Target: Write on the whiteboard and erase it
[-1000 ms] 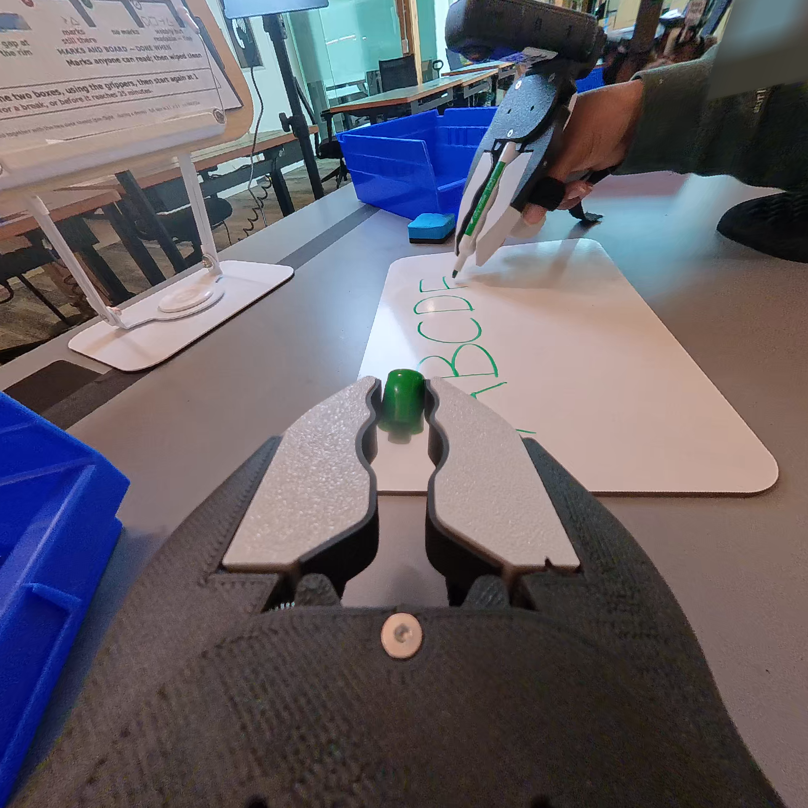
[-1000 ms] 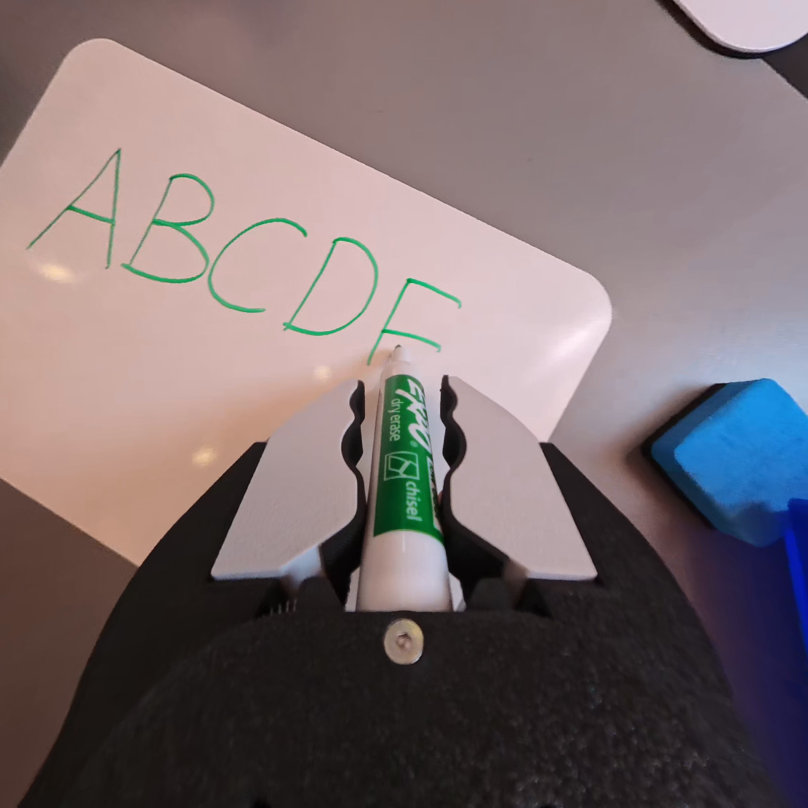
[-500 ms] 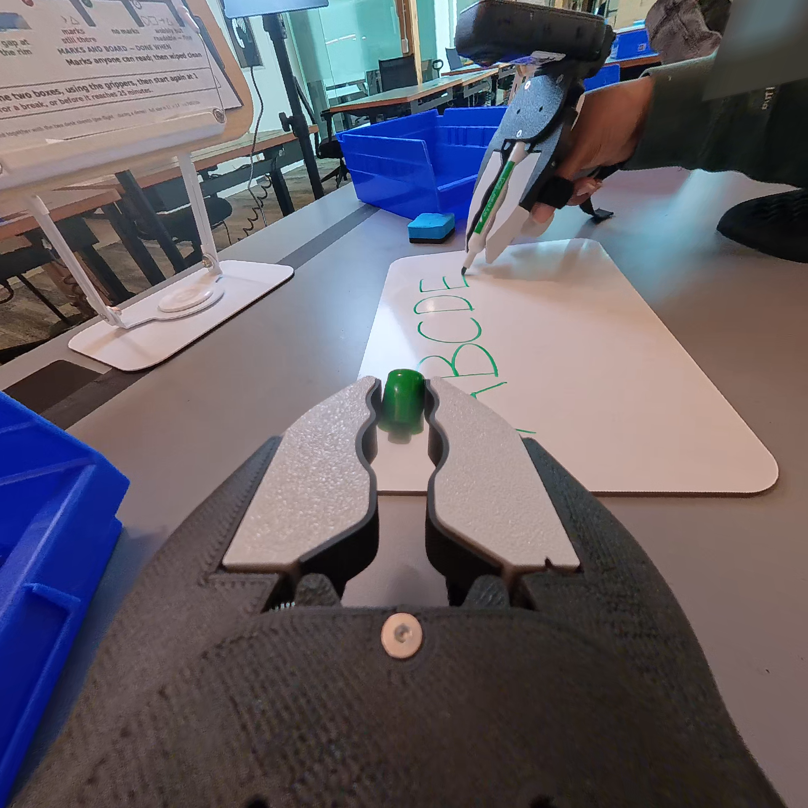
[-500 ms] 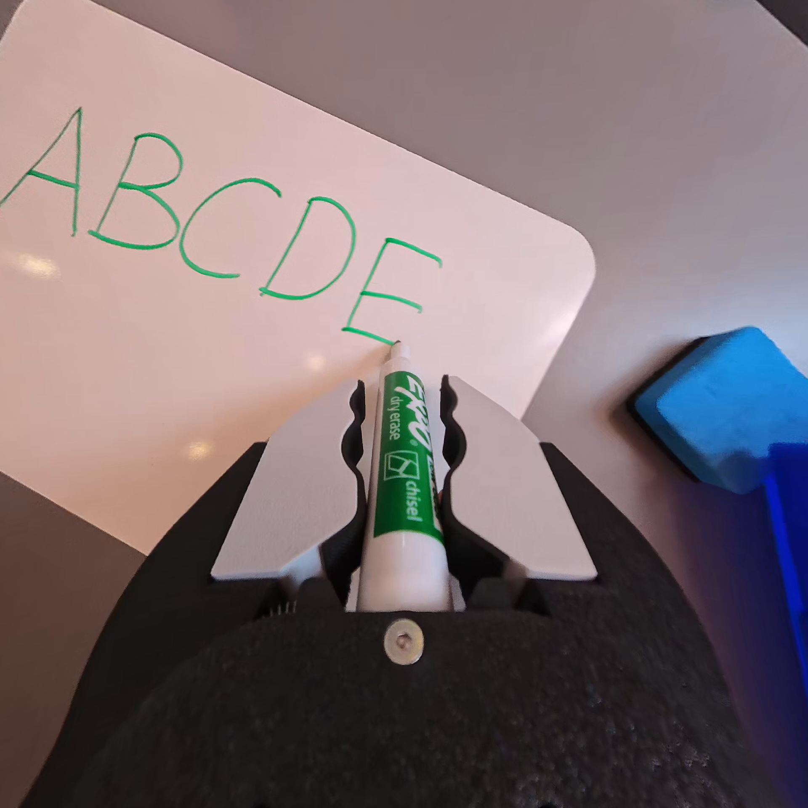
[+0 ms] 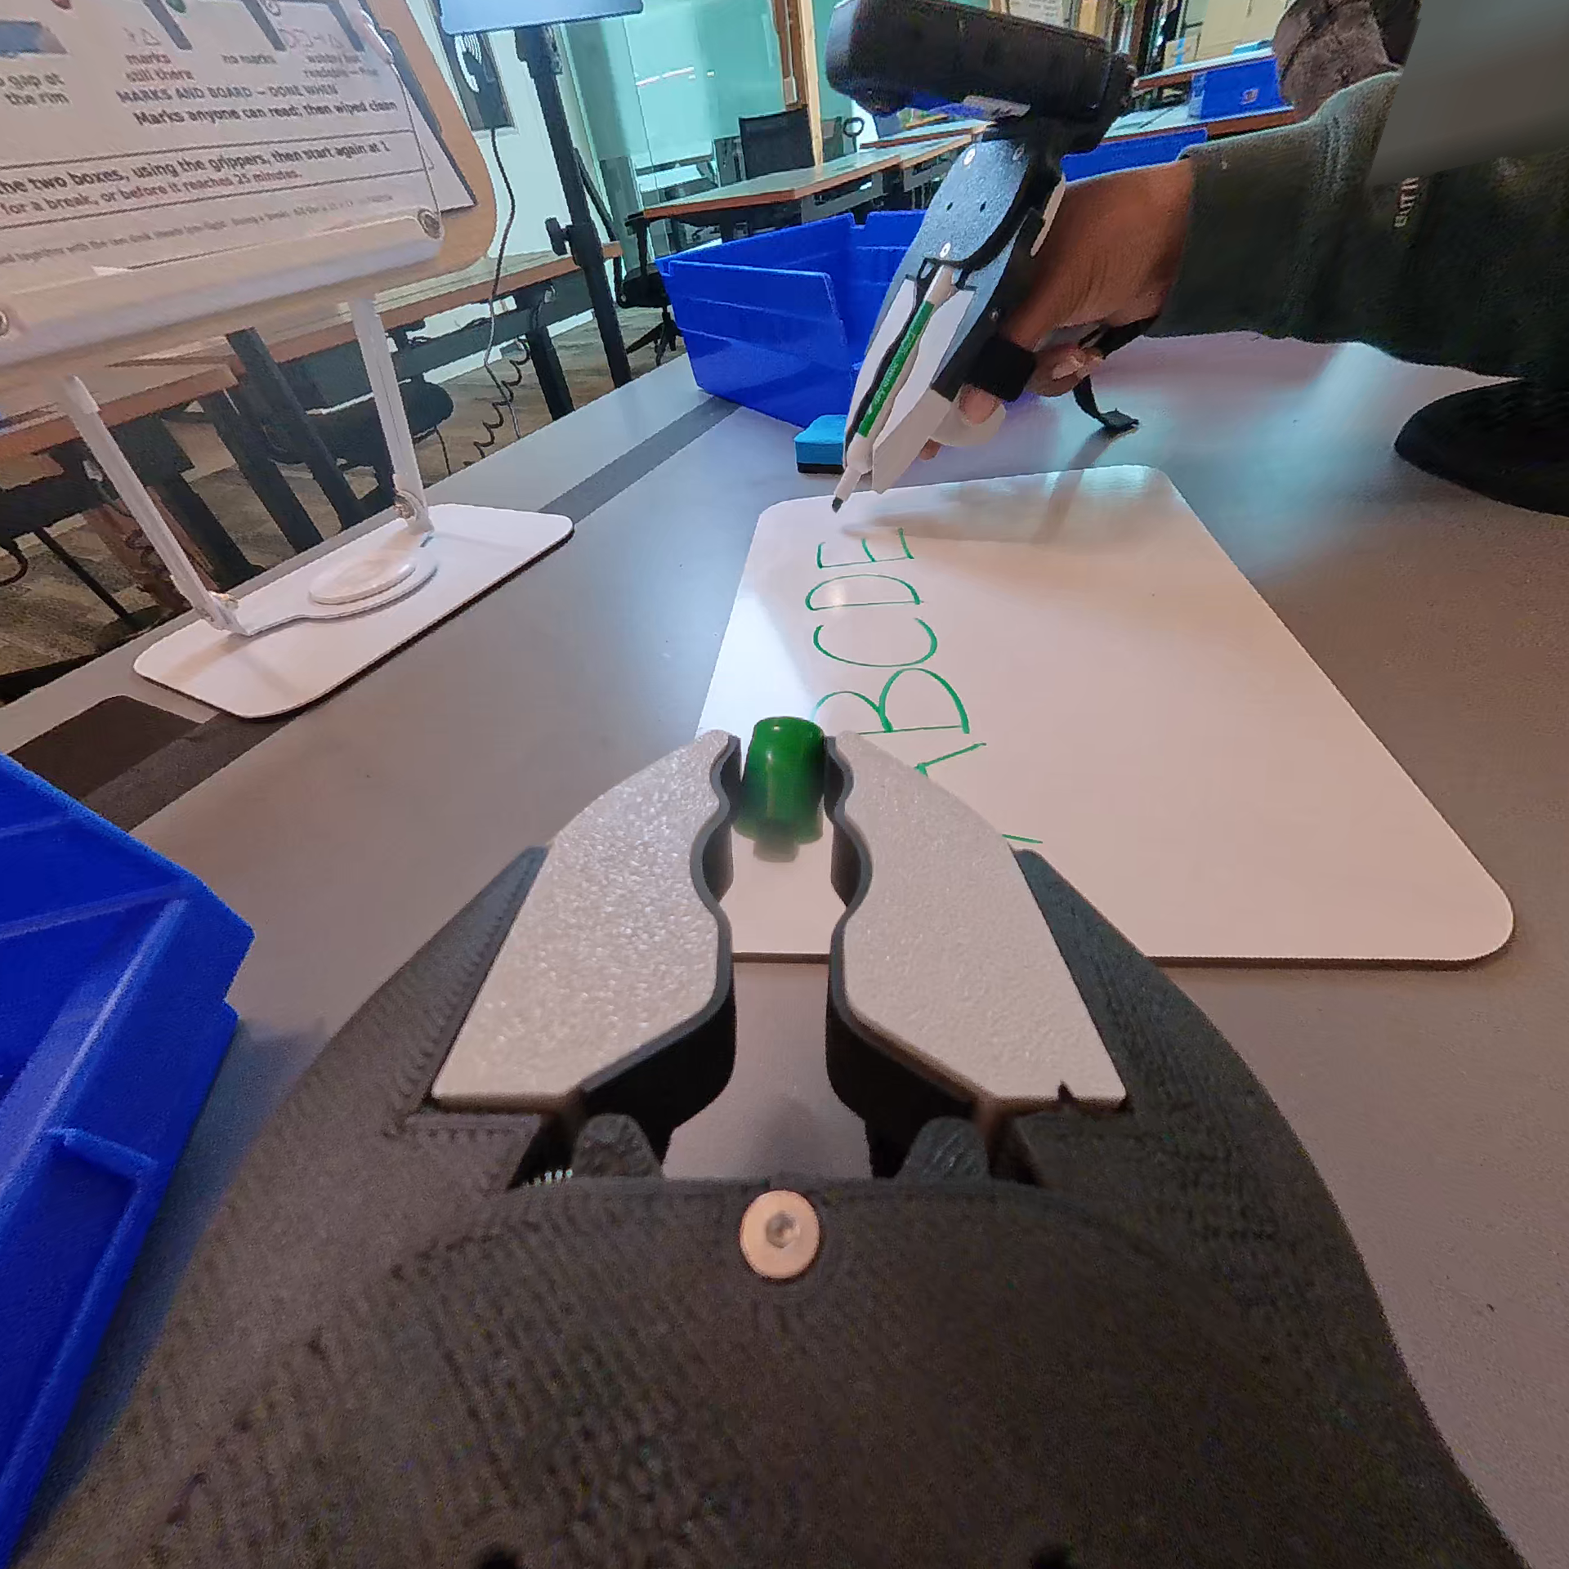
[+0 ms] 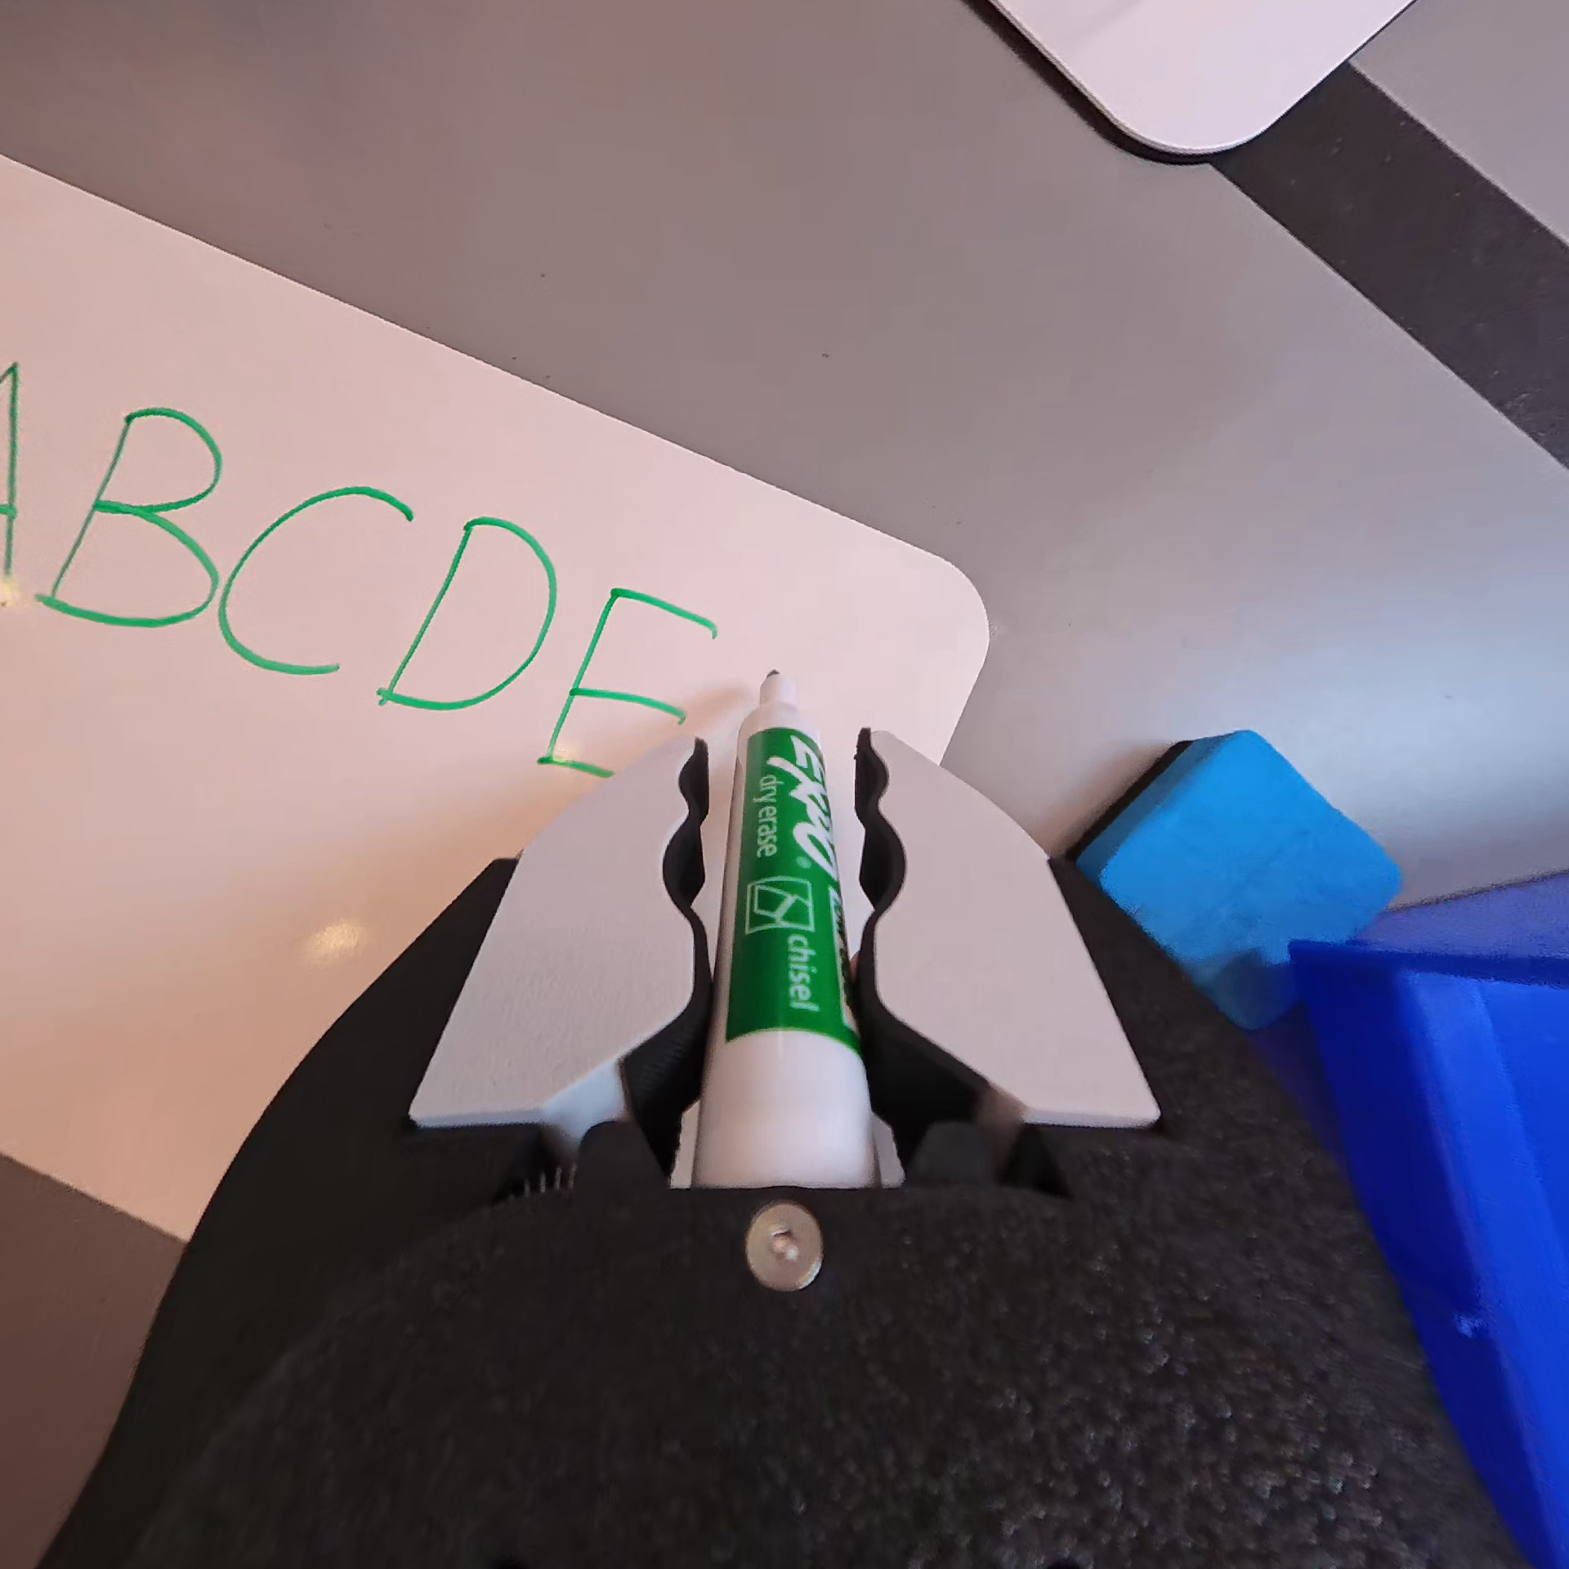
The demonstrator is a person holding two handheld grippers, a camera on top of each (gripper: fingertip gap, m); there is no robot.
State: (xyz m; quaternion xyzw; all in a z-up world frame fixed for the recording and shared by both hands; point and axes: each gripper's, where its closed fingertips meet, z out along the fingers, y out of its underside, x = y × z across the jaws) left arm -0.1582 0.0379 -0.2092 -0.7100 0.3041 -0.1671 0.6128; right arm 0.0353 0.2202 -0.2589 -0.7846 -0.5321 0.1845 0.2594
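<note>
The right tongs (image 6: 781, 815) clenched a green-and-white dry-erase marker (image 6: 785, 917), tip just above the flat white whiteboard (image 6: 255, 806) (green letters beside it). The left tongs (image 5: 779, 785) gripped a small green marker cap (image 5: 781, 781).

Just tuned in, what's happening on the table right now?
The right gripper grips a green dry-erase marker, tip just off the whiteboard beyond a row of green letters. The left gripper clamps the green marker cap over the board's near edge. The blue eraser lies unused beside a blue bin.

Green marker (image 6: 785, 917), white whiteboard (image 6: 255, 849), blue eraser (image 6: 1231, 857).
</note>
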